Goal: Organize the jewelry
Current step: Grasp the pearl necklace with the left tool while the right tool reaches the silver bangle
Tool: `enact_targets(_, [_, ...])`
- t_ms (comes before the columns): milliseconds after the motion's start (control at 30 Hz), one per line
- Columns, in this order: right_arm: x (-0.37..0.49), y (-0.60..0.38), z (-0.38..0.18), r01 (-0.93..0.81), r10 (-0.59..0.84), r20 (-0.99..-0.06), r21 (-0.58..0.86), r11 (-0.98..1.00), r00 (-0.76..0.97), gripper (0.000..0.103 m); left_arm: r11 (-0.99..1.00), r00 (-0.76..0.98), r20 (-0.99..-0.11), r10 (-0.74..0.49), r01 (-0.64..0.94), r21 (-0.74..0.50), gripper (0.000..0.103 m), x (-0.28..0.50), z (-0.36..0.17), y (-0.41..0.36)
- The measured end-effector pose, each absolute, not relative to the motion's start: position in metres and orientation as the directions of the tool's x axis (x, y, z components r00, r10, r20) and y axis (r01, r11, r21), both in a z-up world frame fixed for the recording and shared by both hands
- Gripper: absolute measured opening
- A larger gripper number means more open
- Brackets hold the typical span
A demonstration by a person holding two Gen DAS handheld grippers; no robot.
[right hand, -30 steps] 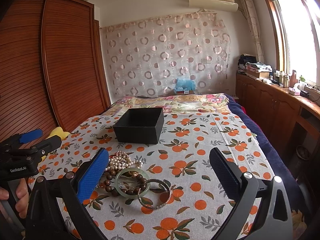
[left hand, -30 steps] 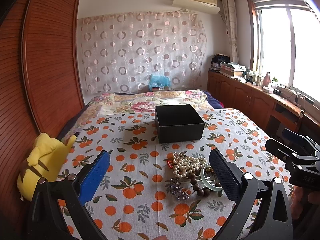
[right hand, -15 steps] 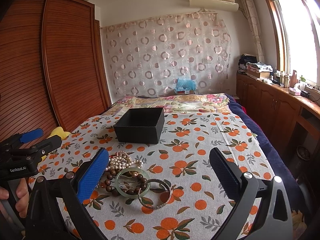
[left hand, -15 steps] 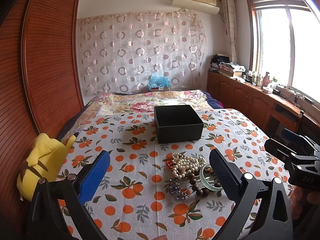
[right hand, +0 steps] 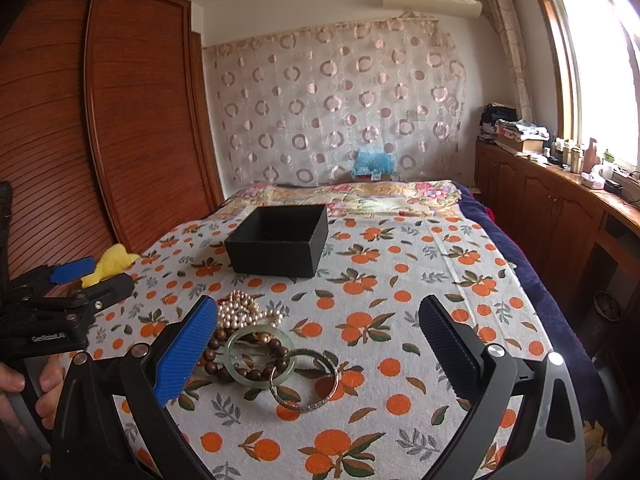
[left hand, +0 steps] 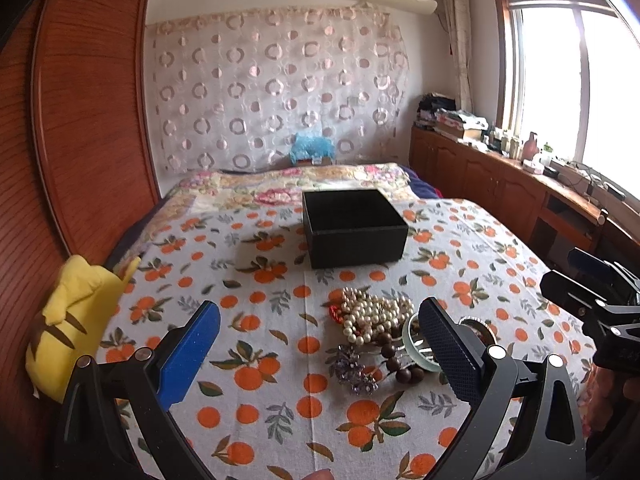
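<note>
I'm looking down a bedroom, over a bed spread with an orange-print sheet (left hand: pixel 256 364) that serves as my work surface. On my far left stands a wooden wardrobe (left hand: pixel 92 120), and a yellow plush toy (left hand: pixel 76 316) lies at the sheet's edge beside it. My left gripper (left hand: pixel 319 354) hangs above the sheet with its fingers spread wide, nothing between them. Straight ahead, farther up the bed, sits an open black box (left hand: pixel 352 226), well apart from the jewelry. The jewelry lies heaped between box and grippers: a pearl strand (left hand: pixel 372 312) at the back, dark wooden beads (left hand: pixel 396 360) touching it, a purple crystal piece (left hand: pixel 354 368) at the near left of the heap. From the right wrist camera I see a pale green bangle (right hand: pixel 258 358) lying over the wooden beads, with a metal bangle (right hand: pixel 304 380) overlapping its right edge. My right gripper (right hand: pixel 318 354) also hangs with fingers apart and empty, its blue pad (right hand: pixel 186 352) just left of the heap. A window (left hand: pixel 560 80) lights the right wall.
</note>
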State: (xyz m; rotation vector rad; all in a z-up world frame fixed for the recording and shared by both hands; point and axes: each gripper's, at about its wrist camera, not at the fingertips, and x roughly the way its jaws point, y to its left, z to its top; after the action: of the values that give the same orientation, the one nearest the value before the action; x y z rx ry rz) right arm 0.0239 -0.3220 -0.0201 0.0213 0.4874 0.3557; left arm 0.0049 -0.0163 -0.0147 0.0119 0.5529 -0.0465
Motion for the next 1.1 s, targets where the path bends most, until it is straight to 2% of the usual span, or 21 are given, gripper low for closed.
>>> enact_targets(300, [0.041, -0.322, -0.05, -0.392, 0.378, -0.554, 0.1, 0.915, 0.741, 0.101, 0.993, 0.804, -0.584, -0.107, 0.116, -0.023, 0.096, 0.021, -0.037, -0.013])
enact_targets(500, [0.05, -0.32, -0.065, -0.441, 0.411, -0.606, 0.108, 0.891, 0.681, 0.095, 0.987, 0.768, -0.622, -0.153, 0.152, -0.055, 0.094, 0.033, -0.047, -0.009])
enact_targets(533, [0.052, -0.318, -0.068, -0.451, 0.416, -0.618, 0.109, 0.886, 0.668, 0.094, 0.985, 0.763, -0.625, -0.162, 0.16, -0.061, 0.092, 0.035, -0.048, -0.009])
enact_targets(633, [0.059, -0.313, -0.077, -0.475, 0.428, -0.645, 0.113, 0.873, 0.633, 0.092, 0.978, 0.731, -0.653, -0.199, 0.187, -0.088, 0.074, 0.043, -0.053, -0.008])
enact_targets(700, [0.062, -0.309, -0.083, -0.486, 0.427, -0.66, 0.106, 0.868, 0.618, 0.092, 0.974, 0.707, -0.673, -0.218, 0.206, -0.1, 0.058, 0.051, -0.057, -0.008])
enact_targets(733, [0.063, -0.308, -0.085, -0.491, 0.429, -0.666, 0.108, 0.865, 0.611, 0.091, 0.972, 0.699, -0.679, -0.225, 0.212, -0.105, 0.055, 0.053, -0.059, -0.009])
enact_targets(800, [0.064, -0.306, -0.089, -0.496, 0.433, -0.675, 0.112, 0.861, 0.598, 0.091, 0.965, 0.675, -0.693, -0.251, 0.234, -0.122, 0.039, 0.061, -0.062, -0.01])
enact_targets(900, [0.064, -0.304, -0.094, -0.502, 0.433, -0.685, 0.112, 0.857, 0.586, 0.09, 0.956, 0.642, -0.713, -0.282, 0.246, -0.157, 0.028, 0.072, -0.067, -0.009])
enact_targets(1100, [0.065, -0.302, -0.104, -0.512, 0.425, -0.705, 0.101, 0.853, 0.568, 0.087, 0.946, 0.608, -0.728, -0.317, 0.251, -0.202, 0.019, 0.086, -0.076, -0.01])
